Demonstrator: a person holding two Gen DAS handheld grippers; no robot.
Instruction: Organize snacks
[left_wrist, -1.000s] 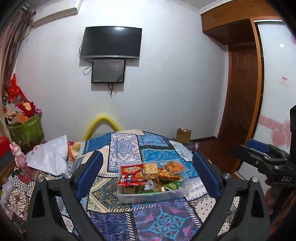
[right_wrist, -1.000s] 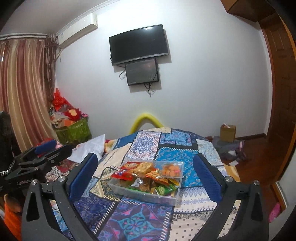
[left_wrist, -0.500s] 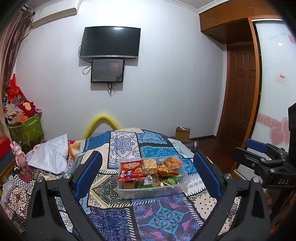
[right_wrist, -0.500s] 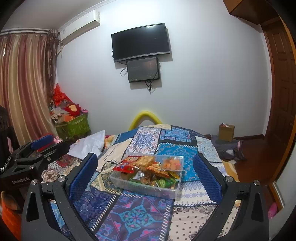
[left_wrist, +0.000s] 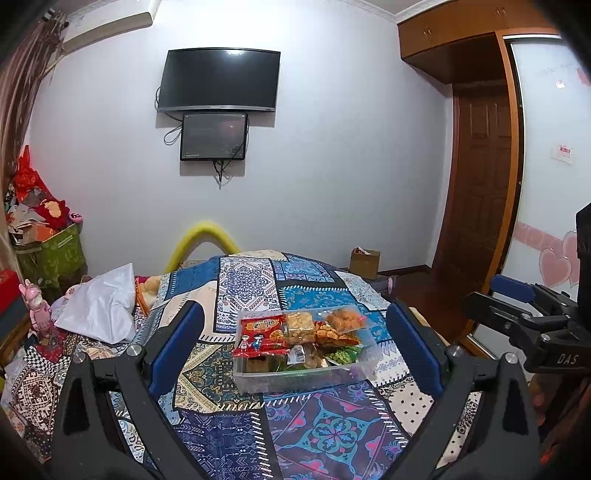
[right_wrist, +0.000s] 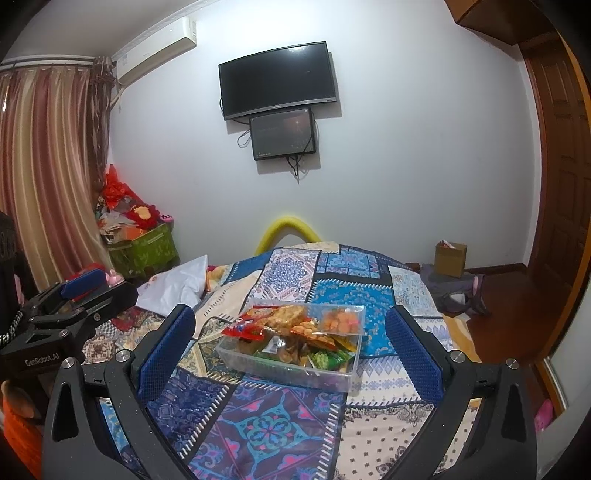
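Observation:
A clear plastic box (left_wrist: 332, 376) stands on the patchwork-cloth table (left_wrist: 258, 435), filled with several snack packets: a red packet (left_wrist: 260, 332), golden crisps, orange snacks and green peas. The same box (right_wrist: 258, 363) shows in the right wrist view. My left gripper (left_wrist: 295, 347) is open and empty, held back from the box and above the table. My right gripper (right_wrist: 290, 343) is open and empty, also held back from the box. Each gripper shows at the edge of the other's view.
A white bag (left_wrist: 99, 306) lies at the table's left side. A green bin of red decorations (left_wrist: 48, 254) stands by the wall at the left. A cardboard box (right_wrist: 450, 258) sits on the floor at the right, near a wooden door (left_wrist: 476, 184).
Both grippers have drawn back and risen slightly from the box. Both stay open and empty. The box has not moved.

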